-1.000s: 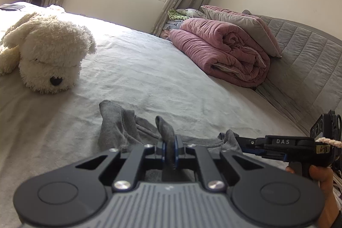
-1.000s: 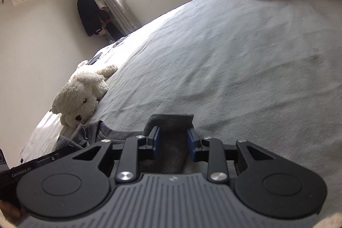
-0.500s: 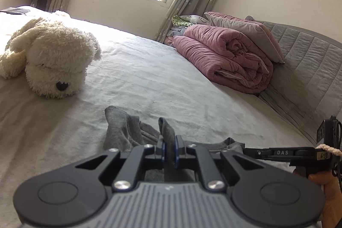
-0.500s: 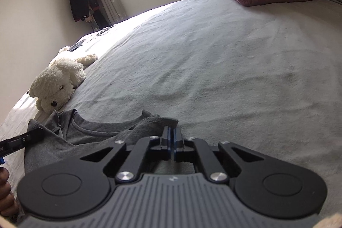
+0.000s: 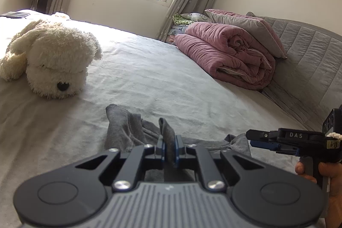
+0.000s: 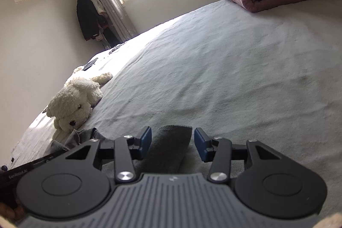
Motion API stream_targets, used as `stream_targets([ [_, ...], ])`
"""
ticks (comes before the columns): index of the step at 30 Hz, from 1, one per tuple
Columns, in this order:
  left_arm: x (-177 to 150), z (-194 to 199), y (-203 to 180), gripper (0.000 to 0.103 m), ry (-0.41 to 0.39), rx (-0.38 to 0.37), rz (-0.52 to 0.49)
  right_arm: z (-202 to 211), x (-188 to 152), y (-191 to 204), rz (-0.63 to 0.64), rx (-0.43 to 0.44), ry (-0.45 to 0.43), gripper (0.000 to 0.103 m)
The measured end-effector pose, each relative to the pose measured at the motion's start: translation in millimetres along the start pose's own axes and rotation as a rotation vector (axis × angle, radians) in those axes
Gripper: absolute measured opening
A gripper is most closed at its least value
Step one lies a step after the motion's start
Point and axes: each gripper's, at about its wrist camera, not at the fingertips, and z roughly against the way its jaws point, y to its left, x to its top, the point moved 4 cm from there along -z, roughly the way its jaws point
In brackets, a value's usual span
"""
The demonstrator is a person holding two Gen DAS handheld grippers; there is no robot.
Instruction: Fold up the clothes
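A grey garment (image 5: 126, 131) lies bunched on the pale bed sheet (image 5: 149, 82). My left gripper (image 5: 170, 143) is shut on an upright fold of that garment, near the bottom of the left wrist view. In the right wrist view a grey sleeve end (image 6: 171, 144) lies between the blue pads of my right gripper (image 6: 172, 142). Its jaws are opening, and the pads stand apart from the cloth on both sides. The right gripper (image 5: 267, 139) also shows at the right edge of the left wrist view, held by a hand (image 5: 333, 176).
A white plush dog (image 5: 53, 61) lies on the bed to the left. A rolled pink quilt (image 5: 226, 52) and a pillow (image 5: 245, 29) rest against the grey padded headboard (image 5: 305, 57). A window with curtains is behind. Bare sheet stretches ahead of the right gripper (image 6: 235, 69).
The right gripper shut on the grey sleeve half a second ago and now its jaws stand apart around it. The left gripper has kept its hold and place.
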Motion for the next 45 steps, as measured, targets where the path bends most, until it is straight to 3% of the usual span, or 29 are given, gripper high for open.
stream_targets([
  [1, 0, 0, 0, 0.008, -0.001, 0.001, -0.001, -8, -4, 1, 0.015, -0.043, 0.027, 0.013],
  [3, 0, 1, 0, 0.008, -0.004, 0.002, -0.001, -12, -9, -1, 0.024, -0.066, 0.02, 0.008],
  [8, 4, 8, 1, 0.008, -0.048, 0.009, 0.017, 4, 3, -4, 0.013, -0.083, -0.044, 0.004],
  [12, 9, 17, 1, 0.008, -0.105, -0.014, 0.035, 18, 12, -13, 0.028, -0.152, -0.1, 0.001],
  [16, 1, 3, 3, 0.008, -0.021, 0.014, 0.015, 5, 3, -7, 0.058, -0.101, -0.035, 0.002],
  [18, 2, 2, 9, 0.008, -0.003, -0.016, 0.068, 6, 2, -4, 0.079, -0.094, -0.035, 0.015],
  [19, 4, 3, 13, 0.008, -0.003, -0.033, 0.096, 6, 3, -7, 0.068, -0.086, -0.033, 0.016],
  [24, 5, 1, 22, 0.019, 0.029, -0.063, 0.173, 14, 9, -26, -0.025, -0.004, -0.02, 0.016],
  [26, 3, -2, 21, 0.034, 0.051, -0.086, 0.188, 17, 9, -27, -0.036, 0.07, 0.006, 0.016],
  [28, 1, -4, 20, 0.042, 0.071, -0.095, 0.19, 17, 8, -28, -0.048, 0.106, 0.021, 0.016],
  [31, -5, -10, 17, 0.042, 0.097, -0.086, 0.166, 12, 4, -25, -0.055, 0.125, 0.045, 0.017],
  [33, -8, -13, 14, 0.039, 0.113, -0.098, 0.158, 8, 2, -20, -0.041, 0.116, 0.056, 0.02],
  [34, -9, -14, 11, 0.033, 0.117, -0.107, 0.14, 6, 0, -16, -0.027, 0.098, 0.057, 0.022],
  [35, -10, -13, 7, 0.018, 0.111, -0.107, 0.112, 4, -1, -13, -0.013, 0.08, 0.059, 0.022],
  [36, -10, -11, 3, 0.015, 0.102, -0.103, 0.083, 2, -3, -9, 0.002, 0.062, 0.061, 0.022],
  [37, -8, -8, 1, 0.009, 0.085, -0.105, 0.071, 0, -4, -6, 0.016, 0.045, 0.062, 0.014],
  [39, -2, 1, -3, 0.007, 0.045, -0.11, 0.057, -2, -5, -2, 0.04, 0.018, 0.057, 0.004],
  [41, 4, 11, -7, 0.007, 0.016, -0.11, 0.057, 1, -5, -1, 0.058, 0.0, 0.044, 0.004],
  [45, 16, 30, -21, 0.007, 0.026, -0.038, 0.076, -3, -8, -2, 0.1, -0.051, 0.054, 0.003],
])
